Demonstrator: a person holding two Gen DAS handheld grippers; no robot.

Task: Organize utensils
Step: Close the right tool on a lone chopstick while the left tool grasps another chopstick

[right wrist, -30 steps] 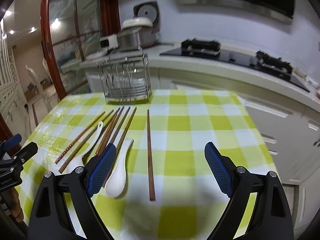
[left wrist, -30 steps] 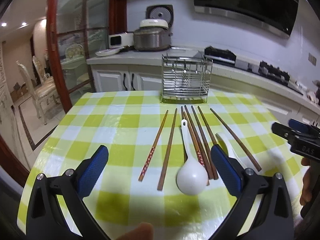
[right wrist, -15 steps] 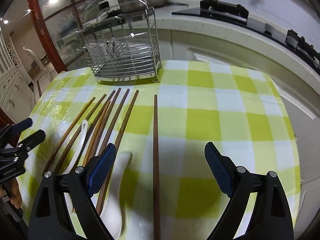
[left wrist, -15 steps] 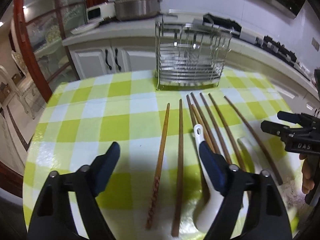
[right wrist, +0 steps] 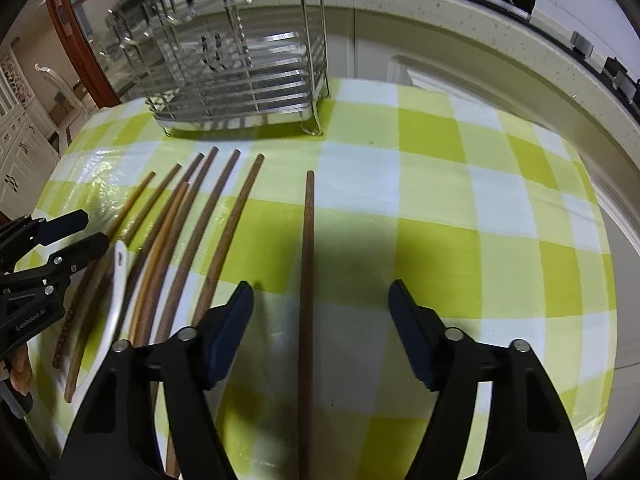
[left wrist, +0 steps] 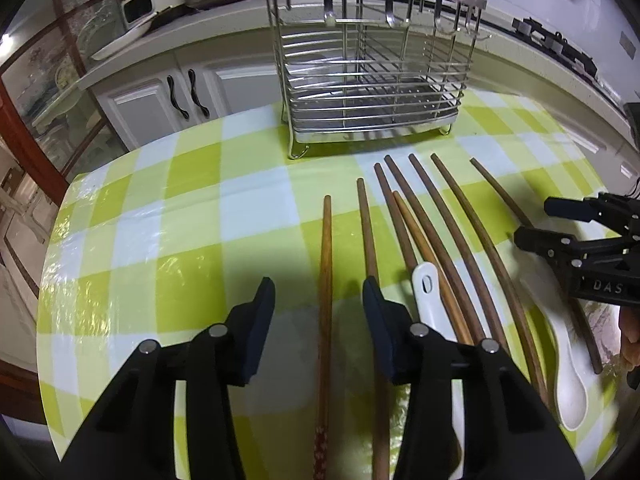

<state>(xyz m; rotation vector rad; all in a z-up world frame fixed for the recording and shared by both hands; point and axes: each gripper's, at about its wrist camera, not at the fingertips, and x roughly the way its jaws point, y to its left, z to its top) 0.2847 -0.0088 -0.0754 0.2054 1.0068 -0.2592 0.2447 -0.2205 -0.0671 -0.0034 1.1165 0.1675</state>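
Nothing sorted yet: chopsticks (left wrist: 444,236) and both spoons (left wrist: 434,304) lay on the counter (left wrist: 192,216), rack (left wrist: 372,68) empty. Left gripper (left wrist: 319,300) straddled one chopstick (left wrist: 325,280), fingers narrowed, not gripping. Right gripper (right wrist: 321,304) wide over another chopstick (right wrist: 308,280).

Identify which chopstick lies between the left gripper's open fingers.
The leftmost chopstick, lighter brown with a red patterned end. It alone runs between the left gripper fingers; the others lie to its right.

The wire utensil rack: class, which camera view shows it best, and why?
The left wrist view: the wire utensil rack appears whole, sharp and front-on. The right wrist view shows it obliquely, blurred and cut off at the top.
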